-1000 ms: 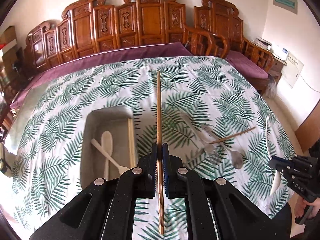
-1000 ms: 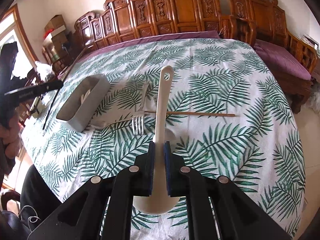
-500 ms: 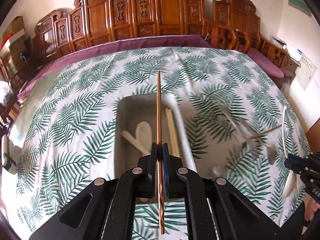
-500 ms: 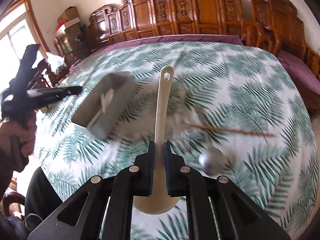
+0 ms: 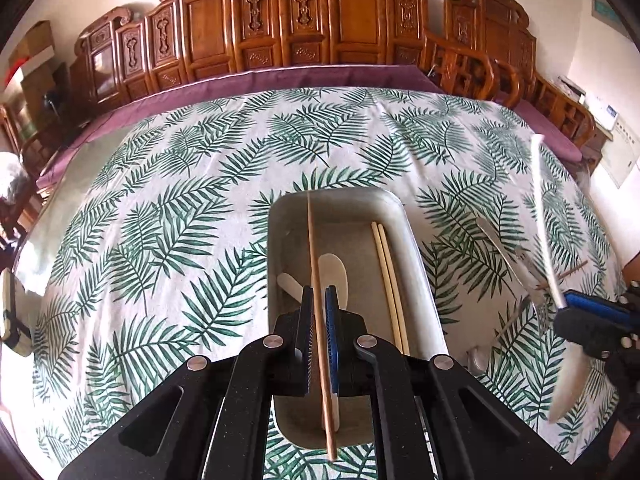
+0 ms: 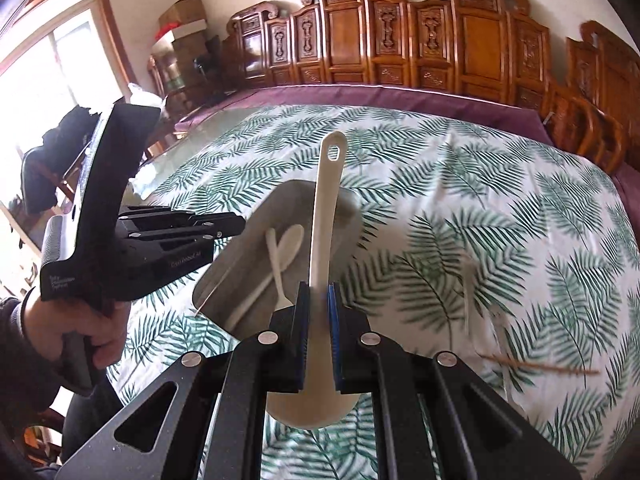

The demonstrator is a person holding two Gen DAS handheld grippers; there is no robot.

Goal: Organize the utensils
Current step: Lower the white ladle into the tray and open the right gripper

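With the left gripper (image 5: 319, 322) jaws clamped on a chopstick (image 5: 316, 280) over the tray (image 5: 416, 264) and the right gripper (image 6: 319, 322) pinching a white spoon (image 6: 322, 216) nearby, crowded releases risk collision, or the chopstick tipping out onto the desk (image 5: 160, 220).

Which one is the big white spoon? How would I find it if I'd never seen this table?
Start at the table with the leafy green tablecloth, then find the grey tray on it. Above the tray's near side, the right gripper clamps the big white spoon. It is broader than the two small pale spoons inside the tray and has a hole in its handle end.
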